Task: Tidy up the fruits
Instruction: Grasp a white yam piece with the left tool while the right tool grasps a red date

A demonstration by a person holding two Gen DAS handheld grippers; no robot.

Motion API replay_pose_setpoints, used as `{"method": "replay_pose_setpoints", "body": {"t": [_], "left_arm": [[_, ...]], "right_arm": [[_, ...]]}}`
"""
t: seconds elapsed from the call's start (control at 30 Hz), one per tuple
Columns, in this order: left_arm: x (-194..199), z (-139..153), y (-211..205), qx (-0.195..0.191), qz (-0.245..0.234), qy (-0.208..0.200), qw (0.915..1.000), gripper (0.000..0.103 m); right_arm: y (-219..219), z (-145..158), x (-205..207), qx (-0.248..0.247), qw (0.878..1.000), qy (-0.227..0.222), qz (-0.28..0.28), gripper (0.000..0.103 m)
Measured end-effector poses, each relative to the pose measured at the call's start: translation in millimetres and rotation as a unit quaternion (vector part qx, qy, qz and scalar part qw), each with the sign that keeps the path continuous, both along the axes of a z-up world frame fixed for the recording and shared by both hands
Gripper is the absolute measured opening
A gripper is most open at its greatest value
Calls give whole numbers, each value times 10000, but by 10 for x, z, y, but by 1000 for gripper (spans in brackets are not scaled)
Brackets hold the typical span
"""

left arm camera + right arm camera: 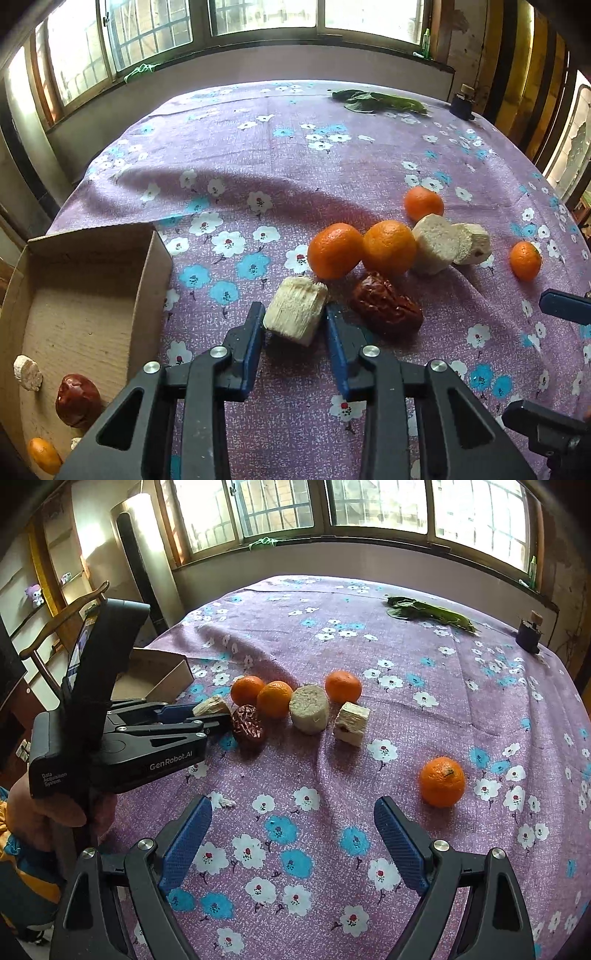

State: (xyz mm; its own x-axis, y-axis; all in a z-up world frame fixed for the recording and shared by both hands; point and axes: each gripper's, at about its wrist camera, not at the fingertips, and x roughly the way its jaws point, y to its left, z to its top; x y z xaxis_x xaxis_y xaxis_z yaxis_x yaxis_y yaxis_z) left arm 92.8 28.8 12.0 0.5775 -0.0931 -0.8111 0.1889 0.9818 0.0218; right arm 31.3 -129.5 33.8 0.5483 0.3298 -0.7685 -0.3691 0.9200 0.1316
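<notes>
Left wrist: left hand-held gripper [295, 314] pinches pale chunk [295, 310].

Cut off at the left wrist view's lower left: cardboard box [92, 258], its orange fruit [43, 455] partly behind the gripper body. Right gripper [561, 306] mostly beyond the frame's right edge.

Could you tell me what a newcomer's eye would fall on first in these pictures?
Probably the oranges clustered mid-table on the purple flowered cloth, among pale chunks and a red date. Next, the left gripper shut on a pale chunk, with the cardboard box at its left.
</notes>
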Motion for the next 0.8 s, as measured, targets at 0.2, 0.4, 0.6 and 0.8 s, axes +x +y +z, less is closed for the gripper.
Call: {"method": "replay_pose_setpoints", "body": {"t": [0.2, 0.4, 0.6, 0.8], "left_arm": [[-75, 38, 56, -100, 140, 32, 9998, 31], [-252, 124, 225, -204, 528, 4, 9984, 31], [-362, 188, 352, -188, 707, -63, 9973, 31], [-404, 181, 394, -222, 763, -39, 9968, 31]], "right_arm": [[138, -6, 130, -3, 9999, -19, 101, 84], [401, -78, 350, -164, 9991, 28, 380, 64], [636, -137, 577, -288, 9977, 68, 616, 60], [731, -239, 716, -390, 9965, 266, 695, 32]]}}
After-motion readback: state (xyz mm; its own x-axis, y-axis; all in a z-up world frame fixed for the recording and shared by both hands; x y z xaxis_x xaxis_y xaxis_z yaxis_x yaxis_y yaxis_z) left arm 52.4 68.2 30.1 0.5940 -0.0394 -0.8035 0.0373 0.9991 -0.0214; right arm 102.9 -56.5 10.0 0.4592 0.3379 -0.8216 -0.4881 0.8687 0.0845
